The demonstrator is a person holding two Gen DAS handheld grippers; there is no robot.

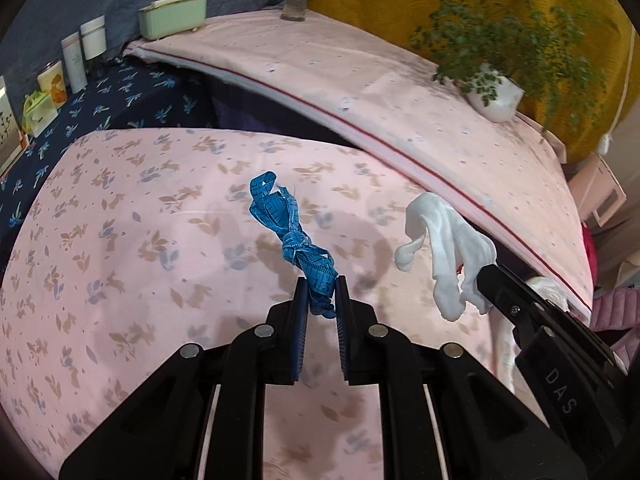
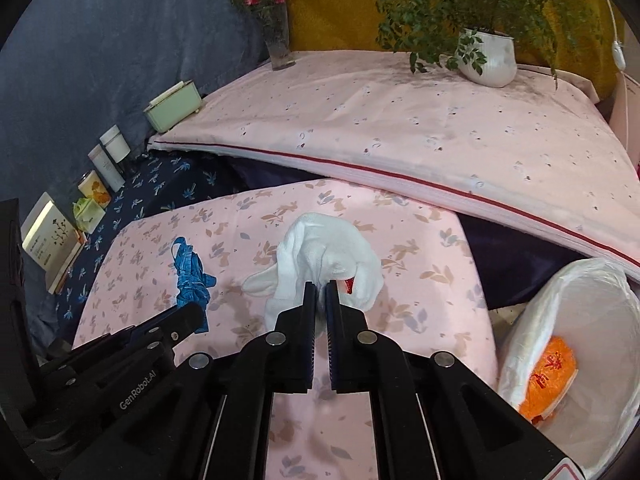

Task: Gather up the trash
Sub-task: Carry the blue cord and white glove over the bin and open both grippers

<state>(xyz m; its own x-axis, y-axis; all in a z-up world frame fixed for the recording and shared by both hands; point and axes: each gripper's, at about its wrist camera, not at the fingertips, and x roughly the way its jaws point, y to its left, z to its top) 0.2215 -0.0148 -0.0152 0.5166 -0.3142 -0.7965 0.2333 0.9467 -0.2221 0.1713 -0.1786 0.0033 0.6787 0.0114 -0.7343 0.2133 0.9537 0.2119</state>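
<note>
My left gripper (image 1: pixel 321 286) is shut on a crumpled blue measuring tape (image 1: pixel 290 232) and holds it above the pink floral surface (image 1: pixel 120 260). My right gripper (image 2: pixel 320 290) is shut on a white cloth (image 2: pixel 320 256) with a small red mark, lifted over the same surface. The right gripper and its cloth (image 1: pixel 448 248) also show at the right of the left wrist view. The tape (image 2: pixel 190 276) and left gripper show at the left of the right wrist view. A white-lined trash bin (image 2: pixel 592 304) with an orange wrapper (image 2: pixel 550 376) inside stands at the right.
A raised pink cushion (image 2: pixel 400 128) with a red seam lies behind, bearing a white plant pot (image 2: pixel 488 56), a flower vase (image 2: pixel 278 40) and a green box (image 2: pixel 174 108). Bottles (image 2: pixel 108 160), a tin and books (image 2: pixel 50 240) line the dark floral cloth at the left.
</note>
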